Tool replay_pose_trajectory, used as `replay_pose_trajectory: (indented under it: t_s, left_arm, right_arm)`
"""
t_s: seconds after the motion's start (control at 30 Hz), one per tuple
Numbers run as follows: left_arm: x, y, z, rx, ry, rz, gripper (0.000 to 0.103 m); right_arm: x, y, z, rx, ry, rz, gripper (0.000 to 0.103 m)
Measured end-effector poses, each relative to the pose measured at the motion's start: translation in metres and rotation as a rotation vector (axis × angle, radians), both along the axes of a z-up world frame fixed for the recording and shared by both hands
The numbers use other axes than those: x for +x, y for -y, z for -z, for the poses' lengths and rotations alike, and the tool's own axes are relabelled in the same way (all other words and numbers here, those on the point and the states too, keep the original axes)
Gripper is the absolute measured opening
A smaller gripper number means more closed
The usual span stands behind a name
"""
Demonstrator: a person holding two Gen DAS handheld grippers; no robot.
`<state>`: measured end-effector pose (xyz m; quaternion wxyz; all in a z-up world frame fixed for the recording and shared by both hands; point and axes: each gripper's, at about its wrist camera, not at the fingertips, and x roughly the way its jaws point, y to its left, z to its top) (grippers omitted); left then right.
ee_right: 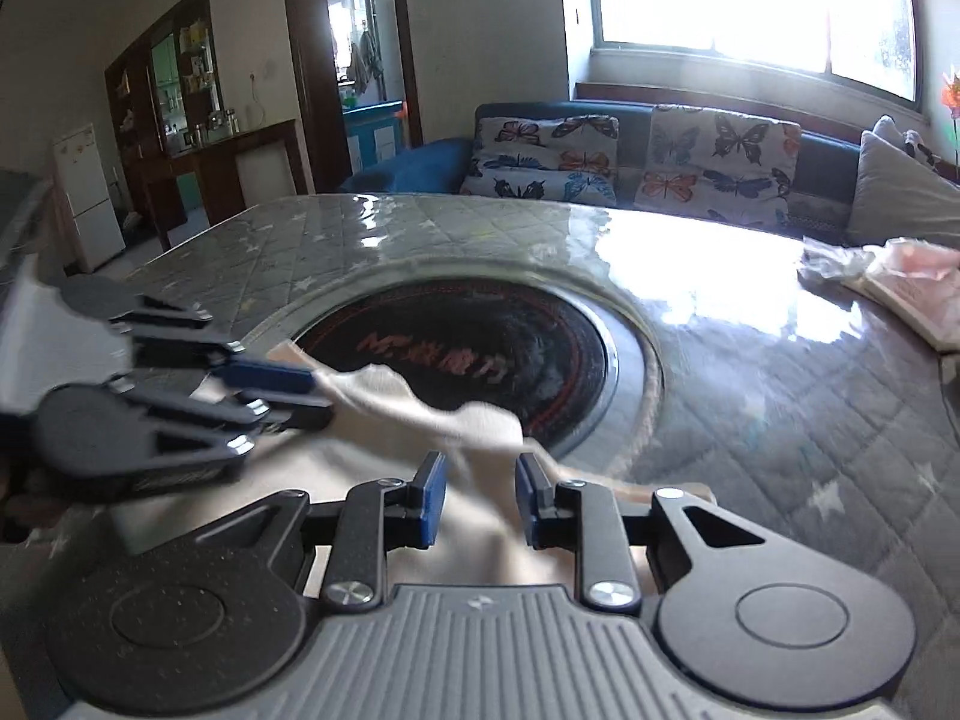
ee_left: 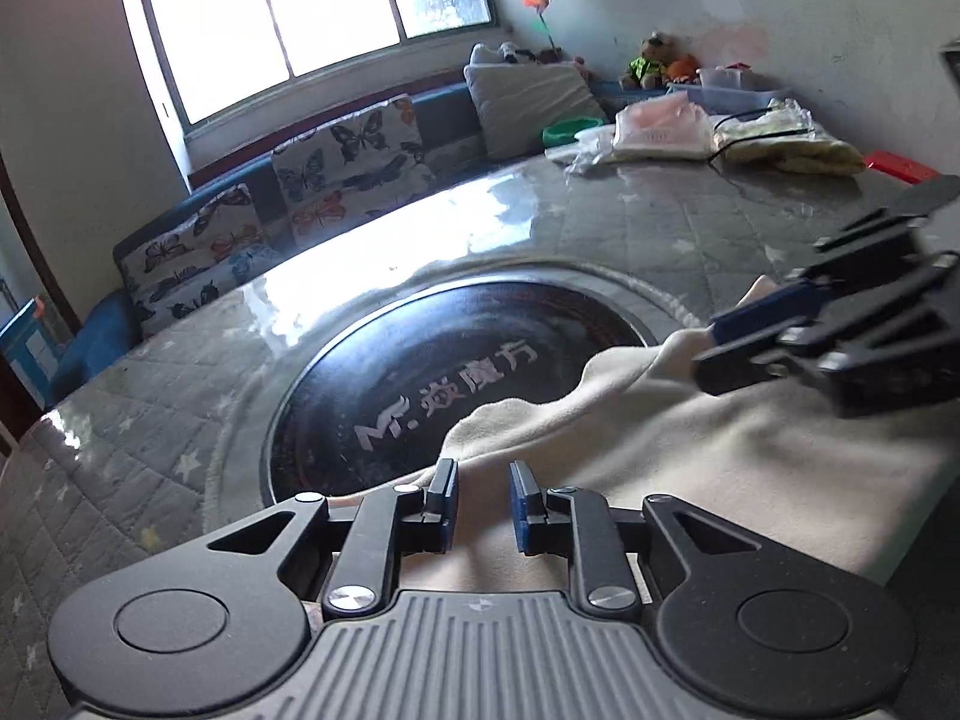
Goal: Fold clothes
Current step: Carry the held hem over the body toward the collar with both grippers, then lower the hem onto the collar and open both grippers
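A cream garment point(ee_left: 690, 456) lies on the near side of the table and overlaps the edge of the black round hotplate point(ee_left: 432, 384). My left gripper point(ee_left: 483, 501) is open, its jaws a small gap apart, just above the garment's near edge. My right gripper point(ee_left: 708, 348) reaches in from the right with its tips at the garment's far edge. In the right wrist view the right gripper point(ee_right: 480, 501) is open over the cream garment point(ee_right: 384, 420), and the left gripper point(ee_right: 312, 396) comes in from the left with its tips on the cloth.
The table has a grey quilted cover point(ee_left: 180, 420) under clear plastic. Folded clothes in bags point(ee_left: 660, 132) and a yellow bundle point(ee_left: 792, 144) lie at the far right. A sofa with butterfly cushions point(ee_left: 336, 162) runs behind the table under the window.
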<state>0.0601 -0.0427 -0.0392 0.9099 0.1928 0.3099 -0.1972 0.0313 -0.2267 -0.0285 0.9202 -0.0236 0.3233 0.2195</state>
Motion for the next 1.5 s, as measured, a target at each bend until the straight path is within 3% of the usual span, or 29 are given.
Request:
replay_pose_trajectory:
  t_s: [0.47, 0.67, 0.83, 1.03, 1.17, 1.4, 1.5]
  left_arm:
    - [0.016, 0.007, 0.004, -0.002, 0.020, -0.044, 0.027]
    - [0.013, -0.007, -0.004, -0.082, 0.029, -0.067, 0.030]
    - [-0.015, -0.026, -0.021, -0.126, 0.072, -0.079, 0.034]
    - [-0.072, -0.030, -0.032, -0.096, 0.119, 0.019, 0.034]
    - [-0.099, -0.027, -0.029, -0.127, 0.103, 0.051, 0.034]
    - [-0.102, -0.023, -0.007, -0.118, 0.054, 0.035, 0.034]
    - [-0.096, -0.026, 0.001, -0.136, 0.037, 0.019, 0.037]
  right_arm:
    - [-0.003, 0.041, 0.018, 0.020, -0.019, 0.133, 0.018]
    - [-0.008, 0.034, 0.007, -0.006, 0.015, 0.124, 0.018]
    - [-0.017, 0.019, -0.007, 0.003, 0.037, 0.053, 0.019]
    - [-0.048, -0.008, -0.012, -0.033, 0.076, -0.091, 0.021]
    - [-0.068, -0.026, -0.015, -0.056, 0.102, -0.187, 0.021]
    - [-0.080, -0.045, 0.005, -0.125, 0.098, -0.221, 0.020]
    - [-0.080, -0.044, 0.013, -0.106, 0.092, -0.211, 0.020]
